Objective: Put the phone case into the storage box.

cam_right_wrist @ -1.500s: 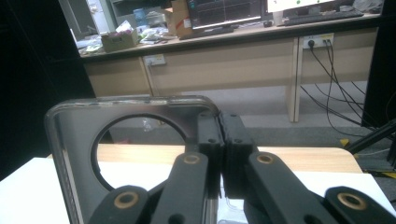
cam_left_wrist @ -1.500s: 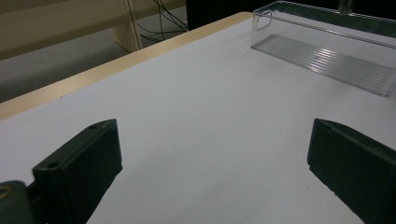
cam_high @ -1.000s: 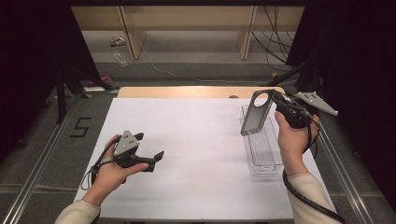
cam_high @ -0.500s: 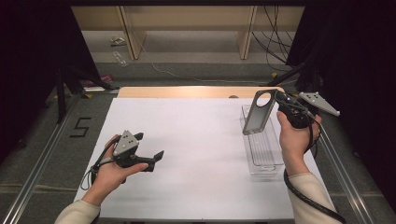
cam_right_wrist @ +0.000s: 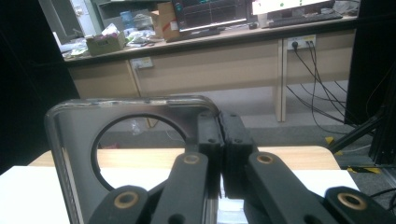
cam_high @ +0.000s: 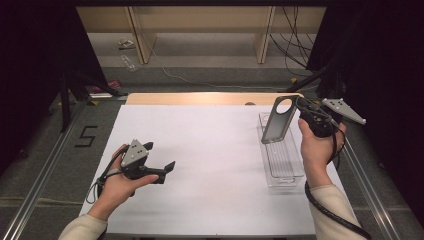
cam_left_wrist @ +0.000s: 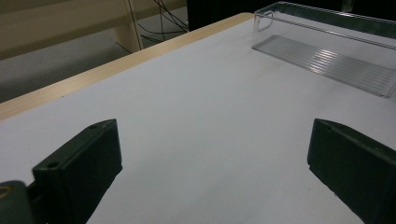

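The left gripper point(cam_high: 159, 157) is held low over the near left of the table point(cam_high: 210, 150), its jaws spread with nothing between them. Farther right, a grey lid point(cam_high: 276, 120) with a round hole is pinched at its edge by the right gripper point(cam_right_wrist: 219, 140) and held tilted above the far end of the clear tray point(cam_high: 282, 165).

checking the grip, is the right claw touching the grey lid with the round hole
Touching. In the right gripper view the right claw is shut on the edge of the grey lid, beside its round hole.
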The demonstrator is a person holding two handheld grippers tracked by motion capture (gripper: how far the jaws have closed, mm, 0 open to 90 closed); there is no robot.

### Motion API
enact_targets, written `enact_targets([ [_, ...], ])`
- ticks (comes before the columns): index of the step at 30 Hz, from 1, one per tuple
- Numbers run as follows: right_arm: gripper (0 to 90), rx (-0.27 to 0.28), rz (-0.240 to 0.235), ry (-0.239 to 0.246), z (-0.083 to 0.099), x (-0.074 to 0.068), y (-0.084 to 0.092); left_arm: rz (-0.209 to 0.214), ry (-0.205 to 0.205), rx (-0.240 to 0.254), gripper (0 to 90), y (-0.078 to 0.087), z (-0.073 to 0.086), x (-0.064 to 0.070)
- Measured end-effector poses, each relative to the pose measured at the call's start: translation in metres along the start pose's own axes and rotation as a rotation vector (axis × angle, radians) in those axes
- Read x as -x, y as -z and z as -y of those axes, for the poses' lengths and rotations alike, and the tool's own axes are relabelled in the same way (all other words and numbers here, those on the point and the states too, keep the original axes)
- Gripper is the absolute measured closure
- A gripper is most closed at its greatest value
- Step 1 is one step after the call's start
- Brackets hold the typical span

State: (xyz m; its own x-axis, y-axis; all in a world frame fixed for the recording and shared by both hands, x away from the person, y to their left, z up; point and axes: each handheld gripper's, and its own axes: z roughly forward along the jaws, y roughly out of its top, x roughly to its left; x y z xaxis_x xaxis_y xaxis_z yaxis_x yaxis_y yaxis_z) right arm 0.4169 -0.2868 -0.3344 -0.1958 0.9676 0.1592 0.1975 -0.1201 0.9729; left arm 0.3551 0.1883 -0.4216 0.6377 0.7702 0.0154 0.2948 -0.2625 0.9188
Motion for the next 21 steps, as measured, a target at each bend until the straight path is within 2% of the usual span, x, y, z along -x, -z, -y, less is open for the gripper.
enact_targets([
  [21, 88.9, 0.004, 0.012, 0.002, -0.0007, 0.0018, 0.0006, 0.002, -0.001, 0.001, 2.5, 0.0002, -0.0004, -0.0001],
])
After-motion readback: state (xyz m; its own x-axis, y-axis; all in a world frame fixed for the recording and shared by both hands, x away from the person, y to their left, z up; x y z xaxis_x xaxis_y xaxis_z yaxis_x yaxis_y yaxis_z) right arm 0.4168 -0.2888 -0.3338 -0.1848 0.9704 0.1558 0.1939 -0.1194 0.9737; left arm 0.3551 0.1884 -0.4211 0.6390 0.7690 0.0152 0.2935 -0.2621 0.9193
